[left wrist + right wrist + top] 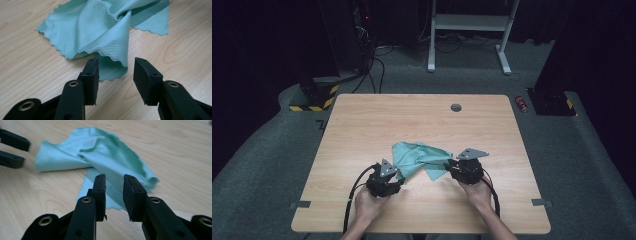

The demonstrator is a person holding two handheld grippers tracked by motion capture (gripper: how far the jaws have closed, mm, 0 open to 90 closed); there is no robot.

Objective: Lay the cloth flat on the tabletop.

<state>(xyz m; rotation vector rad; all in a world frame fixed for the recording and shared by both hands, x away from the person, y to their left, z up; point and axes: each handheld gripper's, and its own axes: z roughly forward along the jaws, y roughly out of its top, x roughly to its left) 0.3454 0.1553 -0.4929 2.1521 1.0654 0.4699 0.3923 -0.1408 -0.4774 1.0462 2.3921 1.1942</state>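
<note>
Teal cloth [419,158] lies crumpled on the near half of a wooden desk [362,125], flanked by two tools. A person's left hand-held gripper [115,72] points at the cloth's near scalloped corner, jaws apart and holding nothing. At the opposite side, the right hand-held gripper [114,192] hovers just above the cloth's edge, jaws parted by a narrower gap, likewise gripping nothing. Both hands enter from the desk's near edge.

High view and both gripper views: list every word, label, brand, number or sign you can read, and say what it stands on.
None can be read.
The red can on the floor may carry print, too small to read.
The cloth, table and grippers bear no text.
</note>
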